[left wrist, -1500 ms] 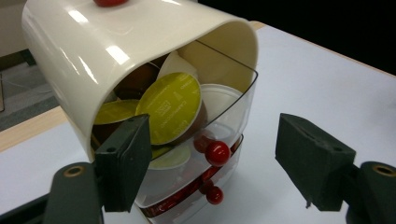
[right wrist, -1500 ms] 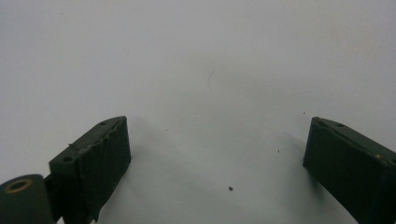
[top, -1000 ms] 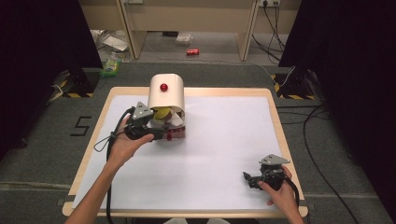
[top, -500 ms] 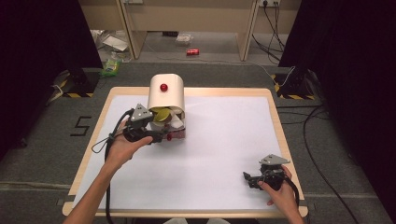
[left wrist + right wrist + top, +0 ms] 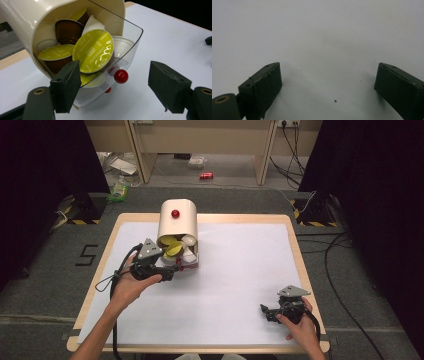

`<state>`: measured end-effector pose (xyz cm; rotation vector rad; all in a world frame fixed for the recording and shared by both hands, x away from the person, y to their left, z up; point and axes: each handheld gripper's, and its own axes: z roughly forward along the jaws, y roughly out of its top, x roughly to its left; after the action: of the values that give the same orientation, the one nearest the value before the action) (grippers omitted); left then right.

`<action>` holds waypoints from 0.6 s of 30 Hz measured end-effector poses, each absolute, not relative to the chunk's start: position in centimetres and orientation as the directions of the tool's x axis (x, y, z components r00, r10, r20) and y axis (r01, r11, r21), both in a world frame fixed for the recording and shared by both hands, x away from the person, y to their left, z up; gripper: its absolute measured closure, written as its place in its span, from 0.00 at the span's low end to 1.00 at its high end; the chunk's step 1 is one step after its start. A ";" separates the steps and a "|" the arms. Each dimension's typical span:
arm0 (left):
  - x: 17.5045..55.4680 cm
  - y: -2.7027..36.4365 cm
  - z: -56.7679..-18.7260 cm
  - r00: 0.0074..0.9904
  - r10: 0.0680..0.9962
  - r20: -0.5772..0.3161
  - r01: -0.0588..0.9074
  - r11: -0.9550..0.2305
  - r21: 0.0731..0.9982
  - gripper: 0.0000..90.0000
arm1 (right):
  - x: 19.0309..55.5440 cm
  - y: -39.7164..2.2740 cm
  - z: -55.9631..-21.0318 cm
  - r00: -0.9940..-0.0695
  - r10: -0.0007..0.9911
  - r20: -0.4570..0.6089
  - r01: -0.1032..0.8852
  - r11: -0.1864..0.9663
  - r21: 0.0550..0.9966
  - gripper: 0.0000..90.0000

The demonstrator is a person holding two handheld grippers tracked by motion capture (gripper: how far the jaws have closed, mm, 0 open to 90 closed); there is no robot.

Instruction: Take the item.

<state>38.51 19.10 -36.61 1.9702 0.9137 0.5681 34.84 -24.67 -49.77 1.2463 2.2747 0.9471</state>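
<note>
White paper covers the wooden-edged table [image 5: 295, 240], which stands on grey carpet with dark curtains at both sides. At the far left of the sheet lies a cream cylindrical capsule dispenser [image 5: 178, 222] on its side, a red knob [image 5: 175, 213] on its upper surface, its open end turned toward the person. The left gripper [image 5: 172, 271] sits just in front of that mouth, jaws spread wide and holding nothing; in the left gripper view its left jaw overlaps the edge of the clear plastic drawer [image 5: 130, 37] that juts from the dispenser, though contact cannot be judged. Inside are coffee capsules with yellow-green foil lids [image 5: 93, 51], brown-bodied ones behind, and a white one, partly hidden by the cream shell. A small red ball knob [image 5: 121, 76] sits on the drawer's front between the jaws. The right gripper [image 5: 267, 312] rests well apart at the near right of the sheet, jaws wide over bare paper
</note>
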 end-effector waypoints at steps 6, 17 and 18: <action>38.0 19.1 -36.7 0.631 0.774 0.051 0.376 -0.363 0.853 0.29 | 34.8 -24.7 -49.8 -0.535 0.845 -0.007 0.590 0.380 0.712 0.09; 36.9 18.9 -37.0 0.638 0.768 0.065 0.365 -0.376 0.852 0.29 | 34.8 -24.7 -49.8 -0.535 0.845 -0.007 0.590 0.379 0.713 0.09; 36.7 18.9 -37.1 0.639 0.766 0.070 0.362 -0.380 0.851 0.29 | 34.8 -24.7 -49.8 -0.535 0.845 -0.007 0.590 0.380 0.713 0.09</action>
<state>36.71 18.91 -37.09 1.9878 0.8830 0.5865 34.83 -24.66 -49.77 1.2470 2.2739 0.9471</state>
